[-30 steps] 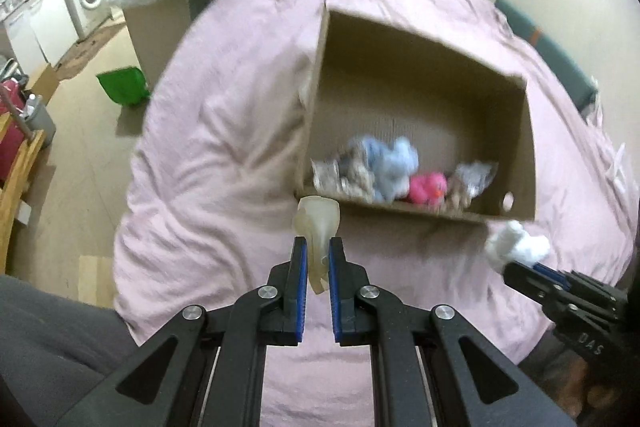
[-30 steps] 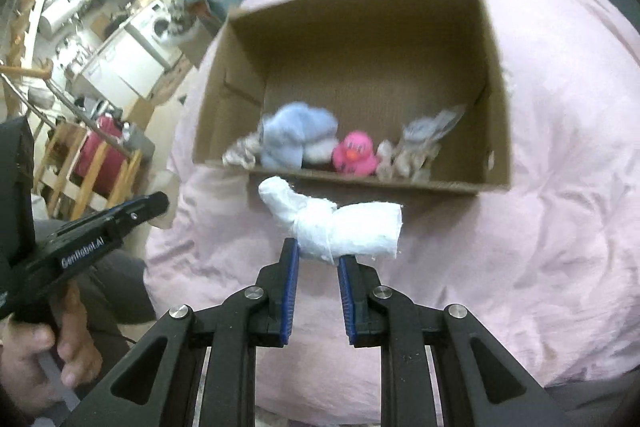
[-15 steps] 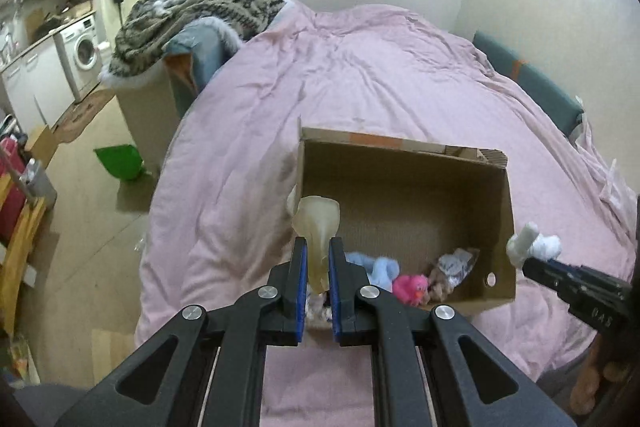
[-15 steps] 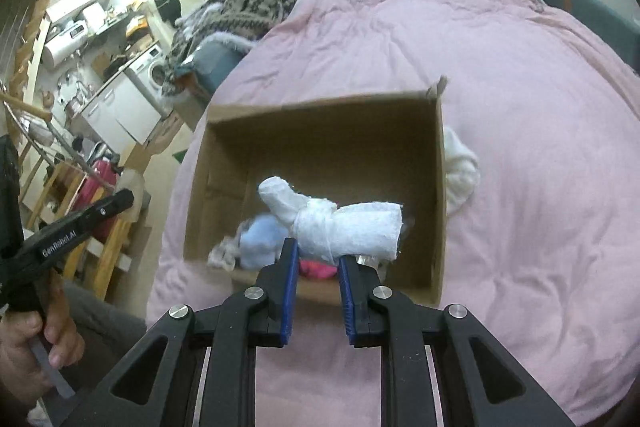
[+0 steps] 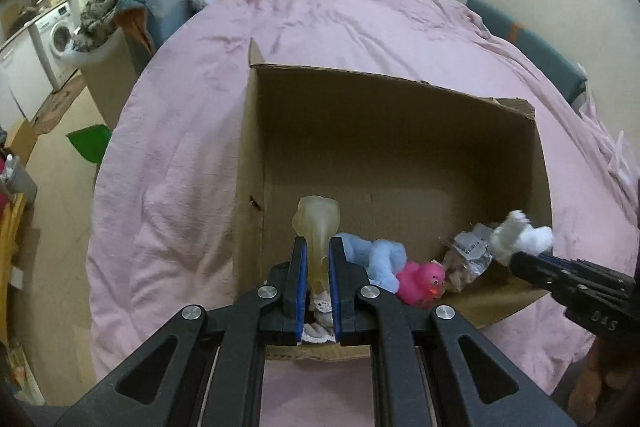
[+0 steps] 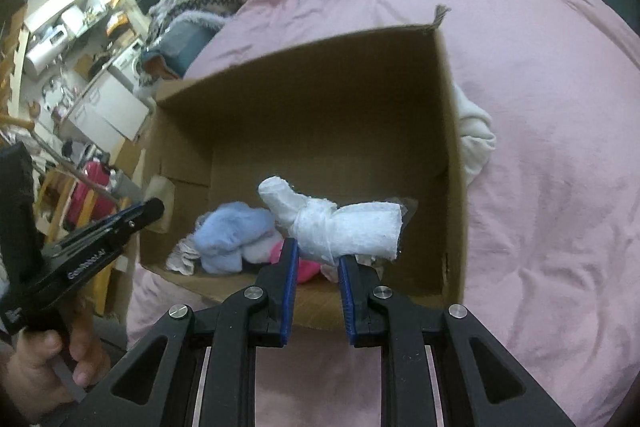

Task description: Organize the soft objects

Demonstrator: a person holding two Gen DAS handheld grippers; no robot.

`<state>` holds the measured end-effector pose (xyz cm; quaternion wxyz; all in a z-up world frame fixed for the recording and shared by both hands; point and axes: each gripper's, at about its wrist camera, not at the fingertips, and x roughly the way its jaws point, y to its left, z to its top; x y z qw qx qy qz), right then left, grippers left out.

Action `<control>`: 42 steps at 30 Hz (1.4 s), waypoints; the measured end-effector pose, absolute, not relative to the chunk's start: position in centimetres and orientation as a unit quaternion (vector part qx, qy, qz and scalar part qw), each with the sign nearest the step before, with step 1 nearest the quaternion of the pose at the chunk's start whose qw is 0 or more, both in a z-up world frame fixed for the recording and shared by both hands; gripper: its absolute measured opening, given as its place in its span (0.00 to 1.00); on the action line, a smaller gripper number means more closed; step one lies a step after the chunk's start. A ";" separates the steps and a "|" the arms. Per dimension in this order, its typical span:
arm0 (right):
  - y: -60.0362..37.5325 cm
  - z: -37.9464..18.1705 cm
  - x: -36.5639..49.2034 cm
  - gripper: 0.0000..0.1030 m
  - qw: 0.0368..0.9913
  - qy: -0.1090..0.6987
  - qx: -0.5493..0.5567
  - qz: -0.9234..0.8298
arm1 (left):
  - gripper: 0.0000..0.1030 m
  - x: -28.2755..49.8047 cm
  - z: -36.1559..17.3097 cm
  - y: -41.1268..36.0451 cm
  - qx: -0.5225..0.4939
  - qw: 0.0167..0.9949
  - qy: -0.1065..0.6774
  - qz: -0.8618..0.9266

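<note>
Two soft things are in transit at once, and both now hang over the open cardboard box (image 5: 400,155) that sits on the pink bed (image 5: 180,155). The left gripper (image 5: 318,259) is clamped on a pale, translucent rubbery piece (image 5: 318,223), which sticks up between its blue pads near the box's left wall and front edge. The right gripper (image 6: 318,259) is clenched around a knotted white cloth bundle (image 6: 340,227), which lies crosswise above the pads, over the front half of the box toward its right wall.

Judging by this, the step in hand is the drop-off: carrying is about done and release is what remains. The next move calls for each gripper to dip a little past the front rim and let go, so that the pieces fall onto the box floor rather than catch on the cardboard edge.

Already inside, along the front wall, lie a light blue plush (image 5: 380,259), a pink rubber duck (image 5: 420,279) and a crinkled clear packet (image 5: 470,251). One white cloth (image 6: 476,139) lies on the bed just outside the right wall.
</note>
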<state>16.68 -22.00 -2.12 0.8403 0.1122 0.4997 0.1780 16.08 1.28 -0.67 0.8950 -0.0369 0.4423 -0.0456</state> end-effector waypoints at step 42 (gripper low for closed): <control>-21.6 -2.7 17.1 0.70 0.845 0.494 0.116 0.168 | 0.64 15.0 0.9 1.7 -0.033 0.915 0.402 -0.019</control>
